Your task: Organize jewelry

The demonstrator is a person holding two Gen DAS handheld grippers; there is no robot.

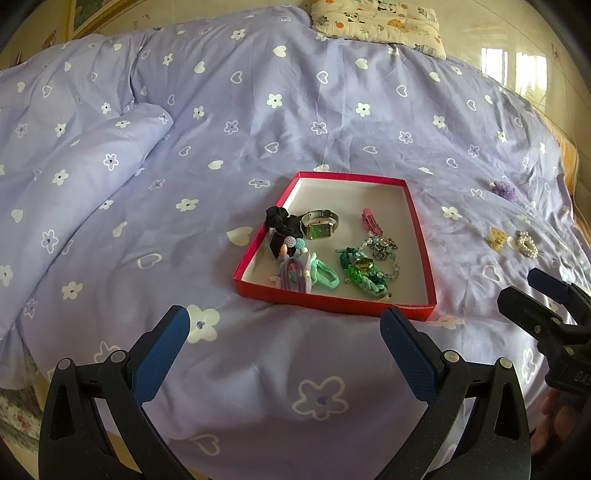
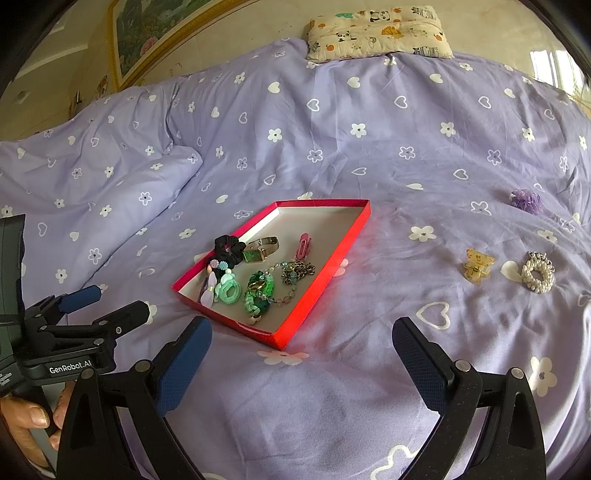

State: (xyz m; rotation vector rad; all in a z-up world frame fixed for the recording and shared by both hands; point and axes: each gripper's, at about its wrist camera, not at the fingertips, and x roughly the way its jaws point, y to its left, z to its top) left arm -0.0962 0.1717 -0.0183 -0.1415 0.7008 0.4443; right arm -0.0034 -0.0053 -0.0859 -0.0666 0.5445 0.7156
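Duvet cover [image 2: 388,155] on the bed: soft matt lilac cotton-like cloth, creased, printed white flowers and hearts. Pillow [image 2: 376,31], top of frame: matt printed cloth. Red tray [image 2: 325,269], centre: cardboard, glossy red outside, matt white paper lining. Inside: watch [image 2: 260,251] with shiny metal band, black scrunchie [image 2: 229,247] matt fabric, pink hair clip [image 2: 303,245] smooth plastic, green braided bracelet [image 2: 258,291] woven cord. Right of frame: pearl scrunchie [image 2: 538,275] glossy beads, amber hair claw [image 2: 478,266] translucent plastic, purple scrunchie [image 2: 526,201] gauzy fabric. Right hand-held gripper [image 2: 303,365] and left hand-held gripper [image 1: 284,354]: matt black speckled plastic, finely textured blue rubbery pads [image 1: 162,354], metal rivets.
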